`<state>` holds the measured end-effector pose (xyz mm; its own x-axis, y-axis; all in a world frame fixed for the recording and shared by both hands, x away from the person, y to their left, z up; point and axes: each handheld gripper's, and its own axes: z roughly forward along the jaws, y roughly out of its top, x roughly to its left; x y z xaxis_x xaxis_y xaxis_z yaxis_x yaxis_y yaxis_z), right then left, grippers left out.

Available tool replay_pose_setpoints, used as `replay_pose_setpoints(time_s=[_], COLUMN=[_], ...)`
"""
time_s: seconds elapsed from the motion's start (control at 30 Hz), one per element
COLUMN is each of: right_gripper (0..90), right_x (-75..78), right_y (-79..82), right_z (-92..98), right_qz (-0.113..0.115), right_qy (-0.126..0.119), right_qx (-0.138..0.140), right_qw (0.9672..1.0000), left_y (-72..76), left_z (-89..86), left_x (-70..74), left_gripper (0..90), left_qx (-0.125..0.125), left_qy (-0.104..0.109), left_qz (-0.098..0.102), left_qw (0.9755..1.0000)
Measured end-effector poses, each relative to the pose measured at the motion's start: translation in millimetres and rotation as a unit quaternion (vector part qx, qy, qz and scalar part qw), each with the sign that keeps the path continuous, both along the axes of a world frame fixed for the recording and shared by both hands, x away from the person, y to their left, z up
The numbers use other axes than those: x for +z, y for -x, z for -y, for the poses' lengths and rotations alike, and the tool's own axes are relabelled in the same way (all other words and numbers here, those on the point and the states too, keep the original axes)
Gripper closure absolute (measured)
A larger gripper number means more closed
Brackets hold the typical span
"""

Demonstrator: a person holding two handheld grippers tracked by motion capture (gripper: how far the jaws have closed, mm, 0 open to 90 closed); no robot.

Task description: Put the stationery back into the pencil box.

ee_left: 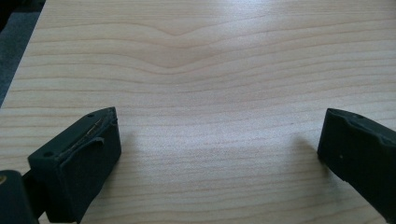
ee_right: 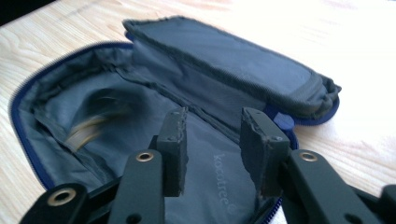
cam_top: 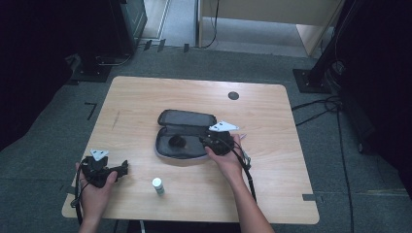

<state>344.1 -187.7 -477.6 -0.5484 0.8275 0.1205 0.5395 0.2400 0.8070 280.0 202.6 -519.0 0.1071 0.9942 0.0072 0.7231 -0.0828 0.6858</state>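
Open zip case [cam_top: 184,133] lying mid-table, lid half folded back on the far side, tray half toward the person; long axis running left to right in the high view. Dark rounded object [cam_top: 177,141] resting in the tray half, left of centre; blurred in the right gripper view [ee_right: 95,116], identity not determinable.

Right gripper [cam_top: 214,142] positioned over the right end of the tray half, jaws pointing toward the dark object. Jaws part-way closed with a clear gap, nothing between the pads; grey lining visible in the gap [ee_right: 212,154]. Dark object lying ahead and to the left of the fingers [ee_right: 173,149], apart from them.

Left gripper [cam_top: 104,170] resting near the front left of the table [cam_top: 272,194], well apart from the case; jaws spread wide over bare wood [ee_left: 219,154], holding nothing. Right hand clearly the nearer.

Small white-capped bottle [cam_top: 158,186] standing upright near the front edge, between the two hands.

Writing: "kocotree" printed on the lining [ee_right: 220,179]. Blue zipper trim along the case edge [ee_right: 21,98]. No other legible markings.
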Motion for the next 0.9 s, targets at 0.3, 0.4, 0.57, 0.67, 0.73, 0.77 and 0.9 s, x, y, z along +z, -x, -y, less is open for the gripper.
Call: replay_pose_setpoints(time_s=[0.3, 0.4, 0.57, 0.67, 0.73, 0.77, 0.9], right_gripper=[60.3, 59.7, 58.7, 58.1, 57.7, 57.4, 56.5], right_x=[3.2, 7.3, 15.3, 17.3, 16.9, 16.1, 11.6], right_y=[5.1, 7.9, 11.8, 13.7, 15.4, 16.0, 19.6], right_z=[1.3, 3.2, 14.6, 23.7, 30.2, 33.1, 42.6], right_qz=[0.010, 0.017, 0.027, 0.032, 0.032, 0.033, 0.026], right_qy=[-0.008, -0.006, -0.007, -0.004, -0.002, -0.001, 0.000], right_qx=[0.008, 0.005, -0.009, -0.024, -0.036, -0.040, -0.060], right_qw=[0.9999, 0.9998, 0.9996, 0.9992, 0.9989, 0.9987, 0.9978], left_y=[0.0, 0.0, 0.0, 0.0, 0.0, 0.0, 0.0], left_z=[0.0, 0.0, 0.0, 0.0, 0.0, 0.0, 0.0], left_x=[0.0, 0.0, 0.0, 0.0, 0.0, 0.0, 0.0], left_gripper=[0.0, 0.0, 0.0, 0.0, 0.0, 0.0, 0.0], left_qx=[0.000, 0.000, 0.000, 0.000, 0.000, 0.000, 0.000], left_qy=[0.000, 0.000, 0.000, 0.000, 0.000, 0.000, 0.000], left_qz=[0.000, 0.000, 0.000, 0.000, 0.000, 0.000, 0.000], left_qw=[1.0000, 1.0000, 1.0000, 1.0000, 1.0000, 1.0000, 1.0000])
